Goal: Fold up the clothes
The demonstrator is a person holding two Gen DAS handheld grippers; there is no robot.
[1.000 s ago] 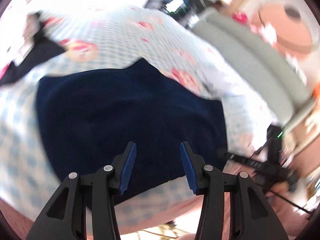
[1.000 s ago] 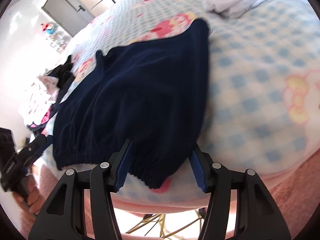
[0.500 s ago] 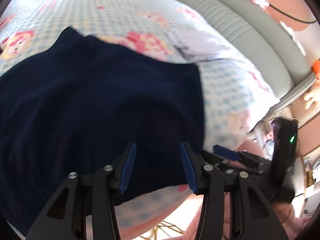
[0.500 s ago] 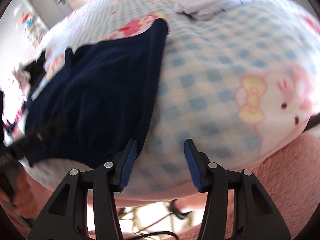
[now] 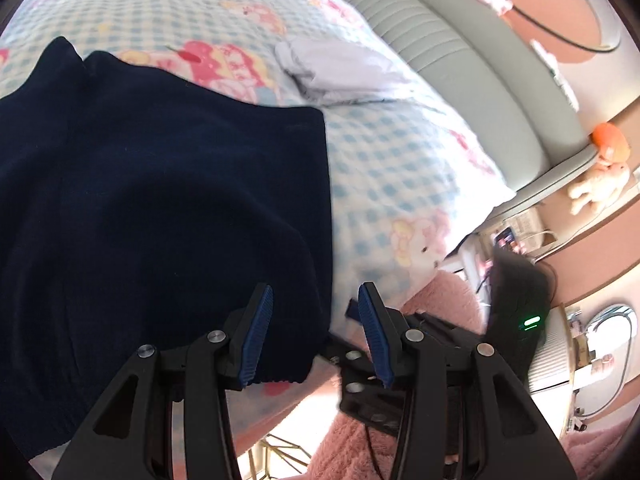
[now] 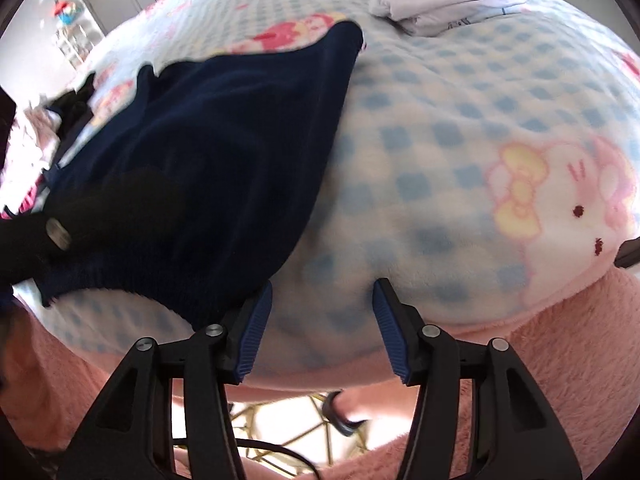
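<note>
A dark navy knit garment [image 5: 152, 200] lies spread on the checked bedspread [image 5: 384, 152], its ribbed hem near the bed's front edge. My left gripper [image 5: 316, 334] is open and empty, hovering over the garment's near right corner. My right gripper [image 6: 322, 326] is open and empty, just right of the garment [image 6: 208, 168] over bare blanket [image 6: 460, 160] at the bed's edge. The right gripper's black body [image 5: 516, 308] shows in the left wrist view; the left gripper's body [image 6: 44, 236] shows blurred in the right wrist view.
A folded white garment [image 5: 336, 68] lies farther back on the bed, also seen in the right wrist view [image 6: 452, 0]. A grey padded headboard [image 5: 460, 60] stands behind. A pile of dark and pale clothes [image 6: 48, 120] lies at the far left. Pink fluffy fabric [image 6: 560, 360] hangs below the bed's edge.
Both grippers have moved right along the bed's front edge. The left went from the garment's middle to its right corner; the right went off the hem onto bare blanket. Both stayed open.
</note>
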